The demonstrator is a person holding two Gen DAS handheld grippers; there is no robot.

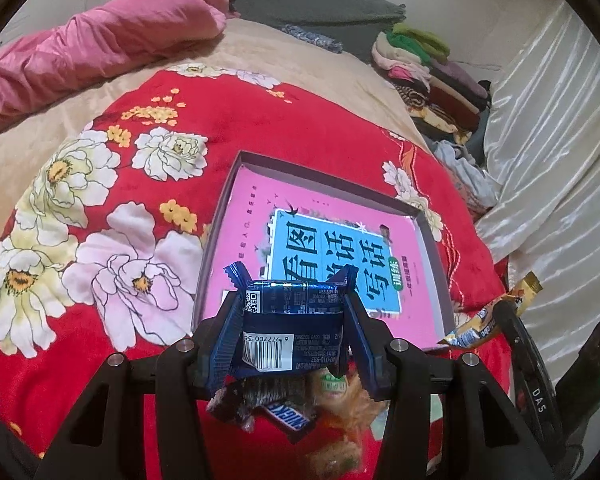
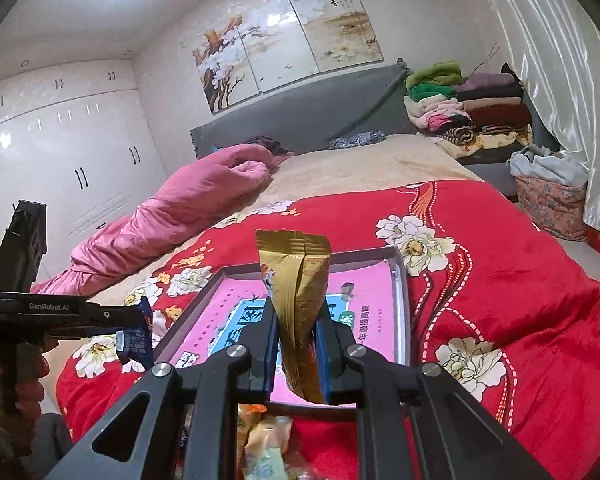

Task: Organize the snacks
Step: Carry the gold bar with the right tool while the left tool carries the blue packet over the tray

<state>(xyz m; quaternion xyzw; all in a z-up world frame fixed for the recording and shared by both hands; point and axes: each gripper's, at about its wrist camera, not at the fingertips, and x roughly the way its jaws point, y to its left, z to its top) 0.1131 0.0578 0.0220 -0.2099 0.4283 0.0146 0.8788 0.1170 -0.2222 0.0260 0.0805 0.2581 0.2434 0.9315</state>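
left gripper [image 1: 296, 312]: clamped on blue snack pack [image 1: 292, 320]
right gripper [image 2: 298, 344]: clamped on gold sachet [image 2: 300, 304], upright
box [image 1: 432, 240]: just ahead, below both grippers

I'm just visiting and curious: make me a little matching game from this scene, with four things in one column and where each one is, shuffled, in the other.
Things:
1. blue snack packet
2. gold snack packet
3. pink book
4. folded clothes

Places:
A. lying flat inside the shallow box
B. stacked beyond the far end of the bed
C. clamped in the left tool
D. clamped in the right tool

Pairs: 1-C, 2-D, 3-A, 4-B
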